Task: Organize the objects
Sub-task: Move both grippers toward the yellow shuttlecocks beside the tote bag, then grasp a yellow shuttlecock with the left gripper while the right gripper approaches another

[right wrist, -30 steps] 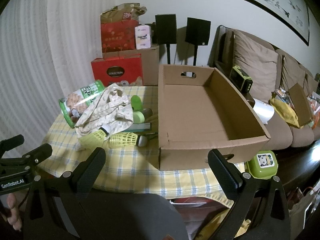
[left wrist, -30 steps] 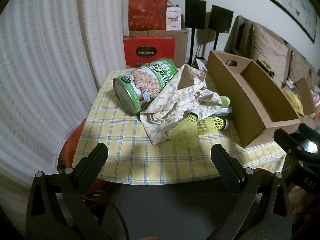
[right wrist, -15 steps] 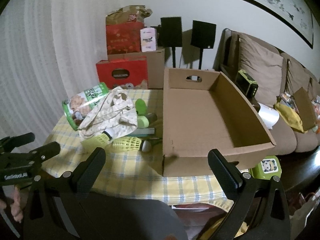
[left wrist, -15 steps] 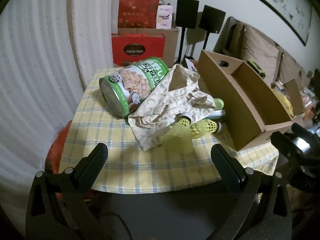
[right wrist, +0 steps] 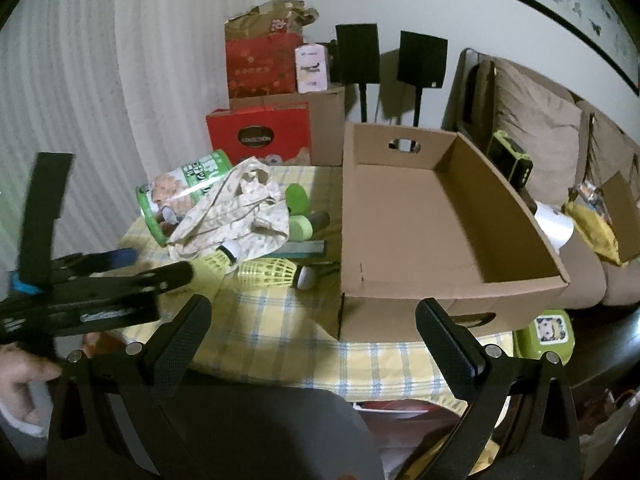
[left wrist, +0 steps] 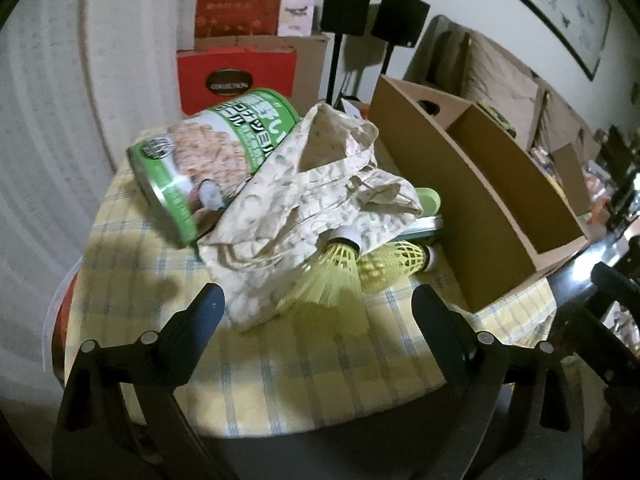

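Note:
A green tin can (left wrist: 208,152) (right wrist: 180,196) lies on its side on the yellow checked tablecloth (left wrist: 320,356). A patterned cloth bag (left wrist: 312,196) (right wrist: 236,208) leans on it. Two yellow shuttlecocks (left wrist: 348,268) (right wrist: 264,268) lie in front of the bag. Green caps (right wrist: 298,210) and a flat book sit behind them. An empty cardboard box (right wrist: 440,220) (left wrist: 480,184) stands on the right. My left gripper (left wrist: 318,320) is open, just short of the bag and shuttlecocks. My right gripper (right wrist: 312,328) is open in front of the box's near wall.
Red gift boxes (right wrist: 260,136) and a brown carton are stacked behind the table by the curtain. Two black speakers on stands (right wrist: 392,60) stand at the wall. A sofa (right wrist: 560,160) with cushions and clutter is at the right. A green container (right wrist: 548,328) sits below the table edge.
My left gripper has moved forward towards the bag and shuttlecocks, and now shows larger in the right wrist view. My right gripper has edged closer to the table.

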Motion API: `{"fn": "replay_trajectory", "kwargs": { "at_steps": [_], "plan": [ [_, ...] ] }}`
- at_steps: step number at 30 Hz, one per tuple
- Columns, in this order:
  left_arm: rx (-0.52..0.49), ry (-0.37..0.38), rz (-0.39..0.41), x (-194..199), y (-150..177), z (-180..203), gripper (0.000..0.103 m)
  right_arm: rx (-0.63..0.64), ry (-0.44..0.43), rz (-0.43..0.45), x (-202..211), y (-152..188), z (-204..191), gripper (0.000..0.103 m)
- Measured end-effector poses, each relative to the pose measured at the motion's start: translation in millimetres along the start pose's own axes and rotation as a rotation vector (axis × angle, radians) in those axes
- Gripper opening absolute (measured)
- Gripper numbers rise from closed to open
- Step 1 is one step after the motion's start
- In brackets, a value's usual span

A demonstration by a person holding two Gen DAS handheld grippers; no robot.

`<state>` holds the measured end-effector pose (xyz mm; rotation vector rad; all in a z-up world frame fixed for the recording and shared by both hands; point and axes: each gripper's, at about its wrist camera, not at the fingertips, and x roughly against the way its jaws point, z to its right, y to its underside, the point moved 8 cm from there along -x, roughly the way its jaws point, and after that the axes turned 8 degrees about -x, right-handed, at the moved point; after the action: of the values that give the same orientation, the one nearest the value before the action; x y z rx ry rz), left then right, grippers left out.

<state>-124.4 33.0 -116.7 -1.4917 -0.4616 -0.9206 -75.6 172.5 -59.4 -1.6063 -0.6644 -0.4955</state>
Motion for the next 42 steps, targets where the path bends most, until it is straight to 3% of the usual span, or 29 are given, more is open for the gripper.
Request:
{"fn": "replay_trajectory", "kwargs": {
  "at_steps": [8,13,19,25,32,36,42],
  "plan": [
    [-0.098,-0.005,-0.054,-31,-2,12,0.08,-0.014,-0.021,-0.008,-4,-1,5,0.102],
    [-0.105,0.008,-0.099,-44,11,18,0.042,-0.008,-0.031,-0.018,-9,-3,2,0.1],
    [-0.082,0.05,-0.069,-36,15,16,0.027,0.026,-0.043,-0.031,-16,-3,-7,0.094],
    [-0.042,0.064,-0.027,-15,14,5,0.024,0.046,-0.087,-0.066,-28,-4,-22,0.08],
    [0.02,0.049,0.011,11,19,-17,0.025,0.076,-0.101,-0.133,-64,2,-47,0.077],
    [0.054,0.041,0.017,18,24,-29,0.025,0.115,-0.052,-0.154,-88,3,-57,0.075],
    [0.083,0.048,0.019,22,28,-35,0.026,0.176,0.101,-0.16,-113,3,-56,0.069]
  ]
}}
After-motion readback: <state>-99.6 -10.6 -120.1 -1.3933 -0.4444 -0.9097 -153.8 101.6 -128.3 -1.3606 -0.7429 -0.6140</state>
